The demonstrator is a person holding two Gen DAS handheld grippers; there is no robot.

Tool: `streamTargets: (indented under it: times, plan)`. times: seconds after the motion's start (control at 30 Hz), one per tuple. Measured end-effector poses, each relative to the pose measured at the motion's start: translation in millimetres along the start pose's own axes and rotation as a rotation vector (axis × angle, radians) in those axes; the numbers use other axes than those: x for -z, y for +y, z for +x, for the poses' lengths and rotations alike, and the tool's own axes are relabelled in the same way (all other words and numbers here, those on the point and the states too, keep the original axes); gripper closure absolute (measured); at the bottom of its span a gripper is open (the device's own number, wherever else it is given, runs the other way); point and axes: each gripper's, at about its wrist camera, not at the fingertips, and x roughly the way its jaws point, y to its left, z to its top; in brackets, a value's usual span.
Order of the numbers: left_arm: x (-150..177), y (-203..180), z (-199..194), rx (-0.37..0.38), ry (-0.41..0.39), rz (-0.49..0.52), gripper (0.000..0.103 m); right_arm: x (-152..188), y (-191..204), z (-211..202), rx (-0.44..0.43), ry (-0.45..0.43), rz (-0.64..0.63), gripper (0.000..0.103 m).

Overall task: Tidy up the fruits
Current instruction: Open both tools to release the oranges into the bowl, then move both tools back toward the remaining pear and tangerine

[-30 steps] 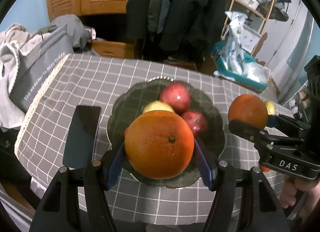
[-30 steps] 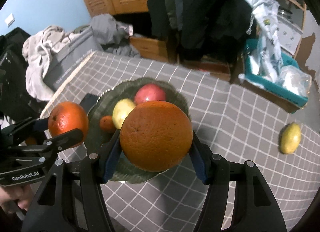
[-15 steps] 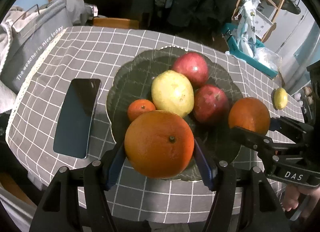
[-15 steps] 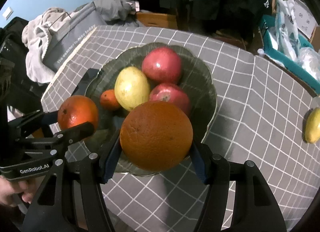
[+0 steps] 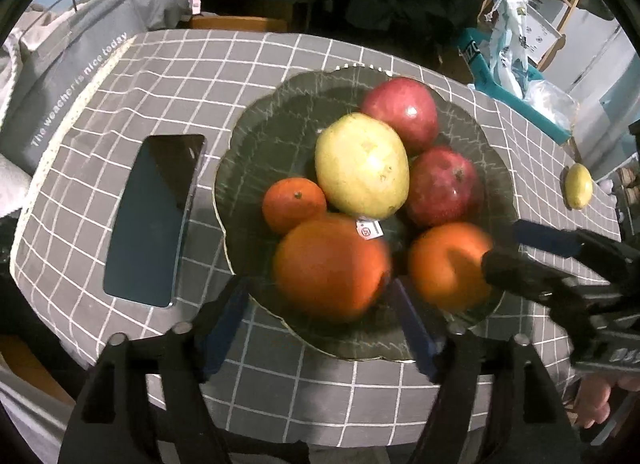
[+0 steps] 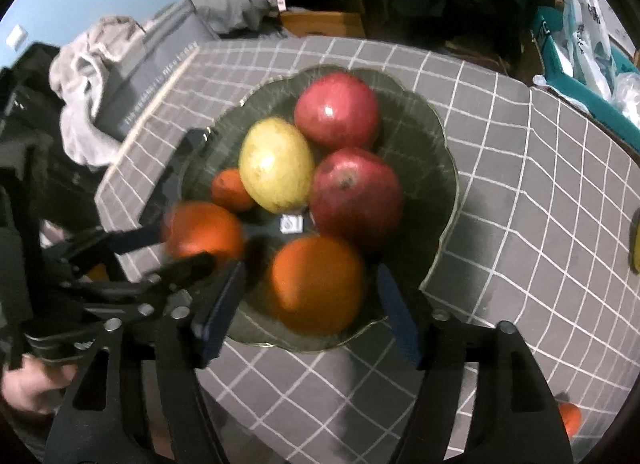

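Crowding the bowl (image 5: 496,168), apples and a pear sit behind two oranges flanked by both opening, released tongs.

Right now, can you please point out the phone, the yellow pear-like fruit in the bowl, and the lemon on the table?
phone (image 5: 154,220), left wrist view, middle of its dark screen.
yellow pear-like fruit (image 5: 362,166), left wrist view, middle of its skin.
lemon (image 5: 578,185), left wrist view, middle of its side.

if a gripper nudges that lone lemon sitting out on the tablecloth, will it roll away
Probably, somewhat. The lemon is rounded and lies free on the flat checked tablecloth, with nothing beside it as a stop. Its slightly oval shape suggests a wobbling, curving roll. It lies near the cloth's far edge, so a push that way might send it off.
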Motion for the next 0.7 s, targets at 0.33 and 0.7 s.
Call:
streamTargets:
  times: [0.33,0.7]
  plan:
    - [-7,-6,-29,0.024,-0.080,-0.015,0.023,-6,-3,-29,0.126,-0.078,-0.017,0.026]
    - [-16,-35,-64,0.047,-0.195,0.028,0.022,-7,1,-79,0.349,-0.239,-0.068,0.026]
